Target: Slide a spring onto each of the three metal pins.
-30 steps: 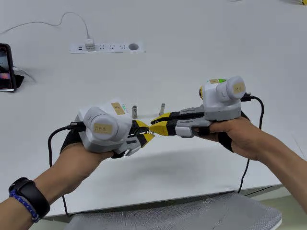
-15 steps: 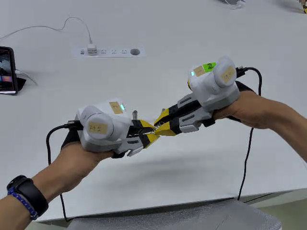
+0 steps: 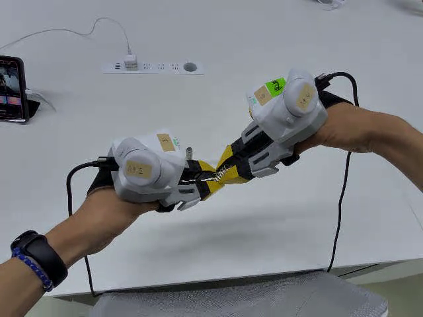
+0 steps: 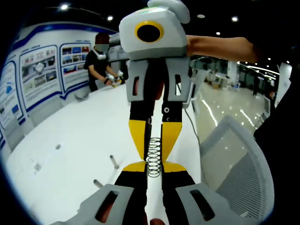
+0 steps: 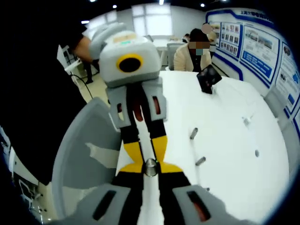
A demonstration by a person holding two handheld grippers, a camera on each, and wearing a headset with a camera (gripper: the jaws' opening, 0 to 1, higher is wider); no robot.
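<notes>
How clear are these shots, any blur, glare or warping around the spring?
Head view: even light, soft shadows on the white table, spring tiny. Left gripper view: fisheye bowing, spring coils crisp. Right gripper view: spring end-on, slightly soft.

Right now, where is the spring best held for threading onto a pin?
Pinch the spring across its coils near one end, coming from the side. It is a slim open coil, bridging the left gripper and right gripper, so a sideways grip likely leaves the far bore free.

White workbench (image 3: 218, 39); power strip (image 3: 153, 67) at eleven o'clock; phone (image 3: 12, 79) at ten; metal pin (image 3: 189, 153) upright near centre.
</notes>
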